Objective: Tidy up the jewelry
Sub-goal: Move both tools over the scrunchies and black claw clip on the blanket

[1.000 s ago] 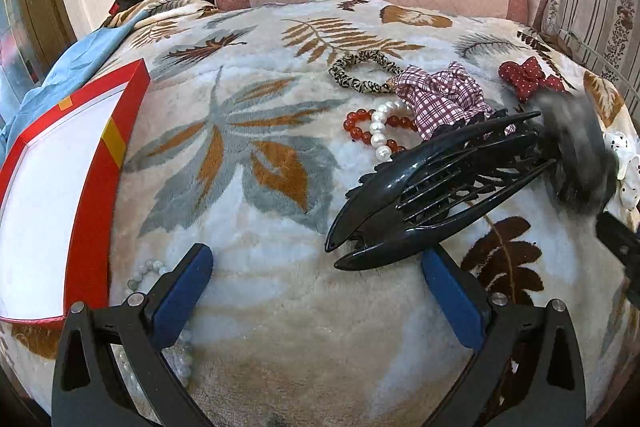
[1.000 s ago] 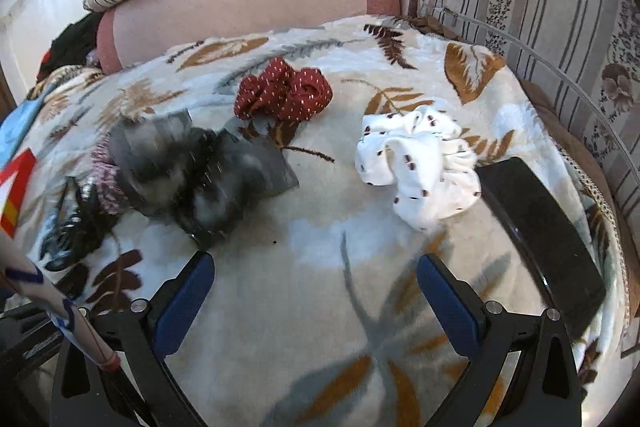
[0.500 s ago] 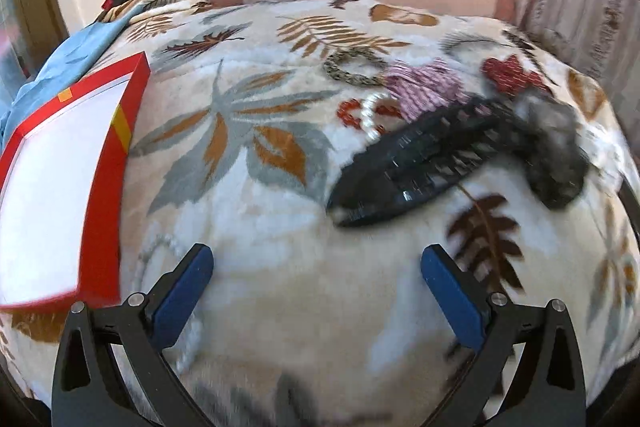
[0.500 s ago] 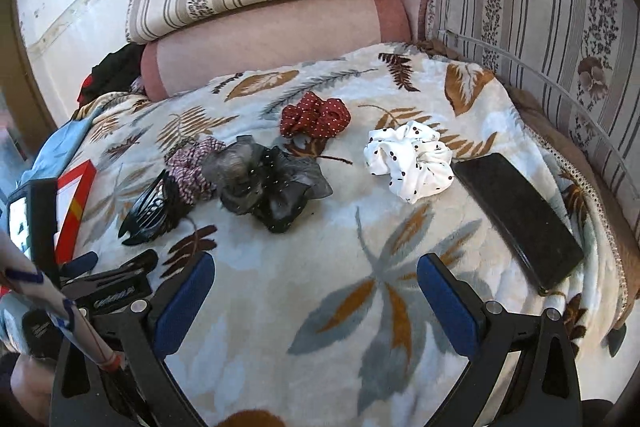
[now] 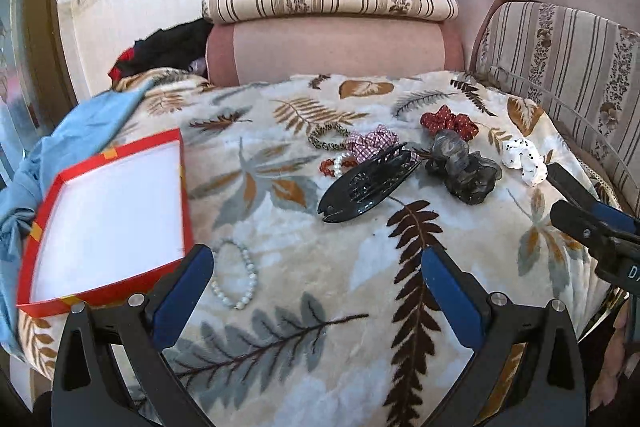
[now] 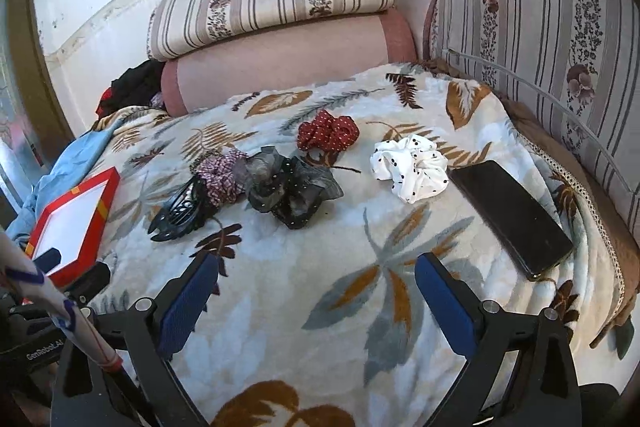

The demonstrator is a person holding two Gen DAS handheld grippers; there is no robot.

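Both grippers are hanging above the blanket (image 5: 304, 307) with fingers spread wide and nothing between them: the left gripper (image 5: 316, 283) over a pearl bracelet (image 5: 240, 279) beside the red box (image 5: 108, 211), the right gripper (image 6: 316, 291) over bare leaf print. Only the left view is showing that bracelet, the leopard hair tie (image 5: 326, 139) and the red-and-white bead bracelet (image 5: 336, 165) behind the black hair claw (image 5: 368, 183). Only the right view is showing the whole phone (image 6: 512, 215), lying just beside the white scrunchie (image 6: 412, 171). Both views are showing the checked scrunchie (image 6: 224, 179), grey scrunchie (image 6: 288, 195) and red scrunchie (image 6: 328, 135) sitting mid-blanket, outside the box.
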